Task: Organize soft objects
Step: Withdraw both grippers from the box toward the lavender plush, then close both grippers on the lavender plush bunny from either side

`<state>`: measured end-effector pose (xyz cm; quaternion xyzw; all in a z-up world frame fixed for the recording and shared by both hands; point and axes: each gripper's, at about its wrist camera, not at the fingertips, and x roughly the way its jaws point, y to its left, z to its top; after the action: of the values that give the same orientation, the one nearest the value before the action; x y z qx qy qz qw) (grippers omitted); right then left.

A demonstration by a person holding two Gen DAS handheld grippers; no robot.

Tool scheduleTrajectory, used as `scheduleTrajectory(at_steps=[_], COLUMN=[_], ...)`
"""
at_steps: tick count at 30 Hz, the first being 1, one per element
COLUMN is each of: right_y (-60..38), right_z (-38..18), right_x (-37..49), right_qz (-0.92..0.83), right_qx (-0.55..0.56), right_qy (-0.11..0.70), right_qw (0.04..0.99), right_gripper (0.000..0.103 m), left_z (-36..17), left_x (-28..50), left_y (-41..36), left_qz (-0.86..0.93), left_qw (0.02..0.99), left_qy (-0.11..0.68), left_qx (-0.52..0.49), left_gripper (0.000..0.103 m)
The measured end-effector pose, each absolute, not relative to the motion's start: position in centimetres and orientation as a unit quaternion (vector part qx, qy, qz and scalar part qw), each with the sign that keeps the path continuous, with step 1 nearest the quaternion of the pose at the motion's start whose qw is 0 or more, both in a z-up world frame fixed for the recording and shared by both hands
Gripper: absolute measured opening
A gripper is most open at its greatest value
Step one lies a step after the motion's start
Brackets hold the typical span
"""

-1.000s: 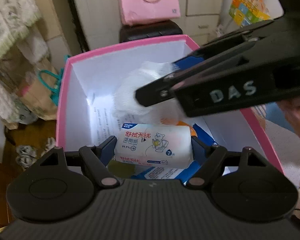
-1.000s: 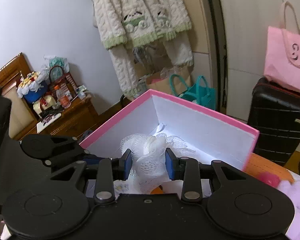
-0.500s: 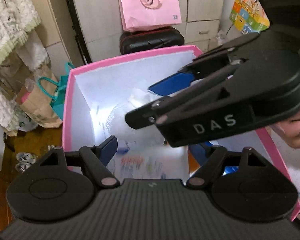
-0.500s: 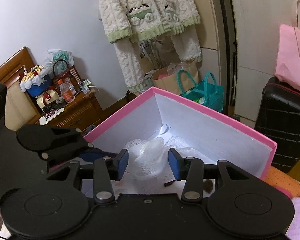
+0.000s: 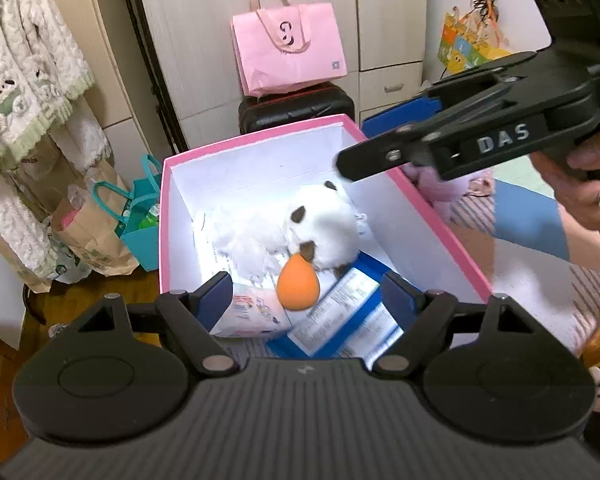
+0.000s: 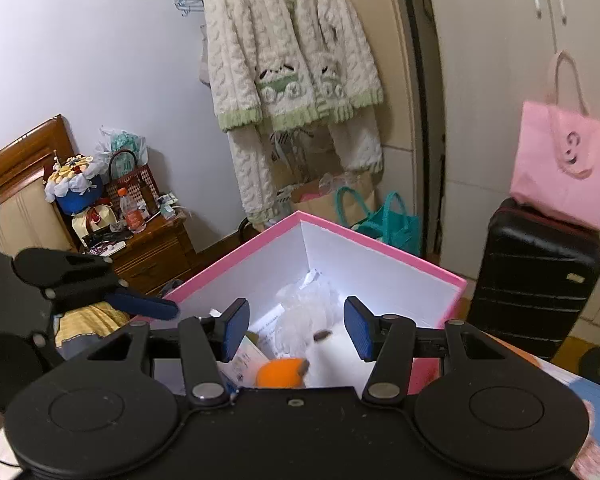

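left gripper (image 5: 306,296) jaws opening, empty | right gripper (image 6: 296,330) jaws opening, empty | pink box (image 5: 440,216) below

The box (image 5: 420,204) looks like matt card, pink outside and white within. Inside lie a fluffy white plush toy (image 5: 328,228), a smooth matt orange sponge (image 5: 298,286) and a glossy plastic wipes pack (image 5: 256,316). Behind hang a knitted cardigan (image 6: 288,52) and a matt paper bag (image 5: 290,52).
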<state>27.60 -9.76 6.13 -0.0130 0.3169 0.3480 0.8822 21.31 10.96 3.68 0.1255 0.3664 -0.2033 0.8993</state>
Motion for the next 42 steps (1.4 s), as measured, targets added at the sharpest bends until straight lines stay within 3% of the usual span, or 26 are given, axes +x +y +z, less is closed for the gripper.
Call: scheduleTrajectory(at_steps=[12,24,42], right_y=[-15.6,-22.3,-27.6], right_z=[9.5,8.8,4.0], right_x=[18.2,11.3,13.4], right_qz=[0.316,0.257,0.266], right_qx=[-0.067,-0.098,-0.098], right_qy=[0.285,0.282,0.281], right_qw=[0.903,0.919,0.917], right_gripper=[0.059,0.059,0.063], left_z=[7.9,8.0,4.6], left_x=[14.6,10.2,14.8], left_y=[9.5,3.7,-4.5], left_qz=[-0.217,-0.277,-0.298], left_qw=[0.908,0.889,0.884], left_qy=[0.326,0.325,0.351], left_qx=[0.147,0.164,0.083], left_gripper=[0.084,0.084,0.084])
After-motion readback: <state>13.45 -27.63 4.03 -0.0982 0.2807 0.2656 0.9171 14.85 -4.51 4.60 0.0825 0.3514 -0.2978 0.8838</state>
